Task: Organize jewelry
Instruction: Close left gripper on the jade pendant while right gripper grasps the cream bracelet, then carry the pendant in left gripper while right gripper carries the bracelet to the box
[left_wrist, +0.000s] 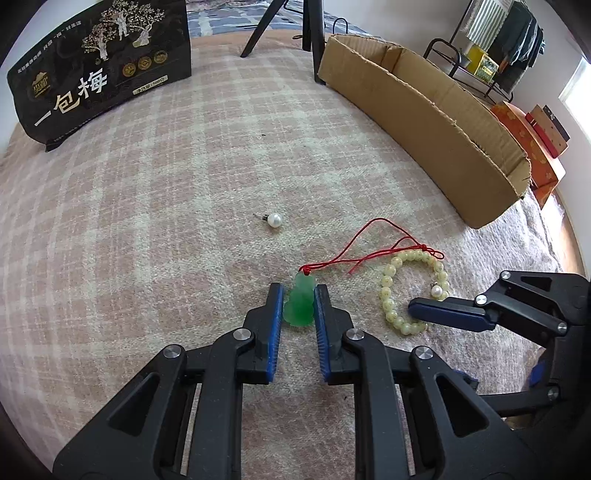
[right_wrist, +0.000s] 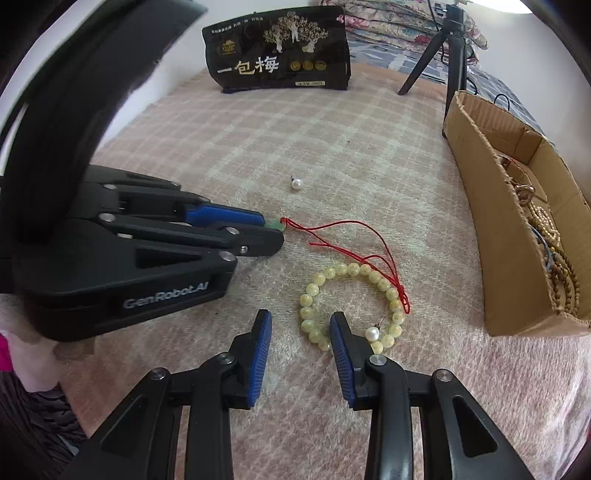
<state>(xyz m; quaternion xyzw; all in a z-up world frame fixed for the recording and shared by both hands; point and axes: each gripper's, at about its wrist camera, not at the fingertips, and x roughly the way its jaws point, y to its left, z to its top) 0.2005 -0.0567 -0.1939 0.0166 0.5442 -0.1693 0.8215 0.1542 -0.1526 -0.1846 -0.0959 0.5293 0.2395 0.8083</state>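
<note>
**Left gripper clamps a jade pendant beside a bead bracelet**

Left wrist view: the left gripper (left_wrist: 299, 295) has its blue pads pressed against a green pendant (left_wrist: 301, 304) on a checked blanket (left_wrist: 147, 221). Its red cord (left_wrist: 354, 254) trails to the bead bracelet (left_wrist: 413, 291), just right of the pendant. A pearl earring (left_wrist: 274, 220) lies beyond.

Right wrist view: the right gripper (right_wrist: 301, 328) stands apart, empty, straddling the bracelet's near-left edge. A cardboard box (right_wrist: 491, 236) of jewelry sits right of the bracelet.

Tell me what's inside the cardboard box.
The cardboard box already holds a tangle of jewelry: brown bead strands, pale beads and some metal pieces. Its near wall hides the lower part of the pile, so a full count is not possible.
</note>
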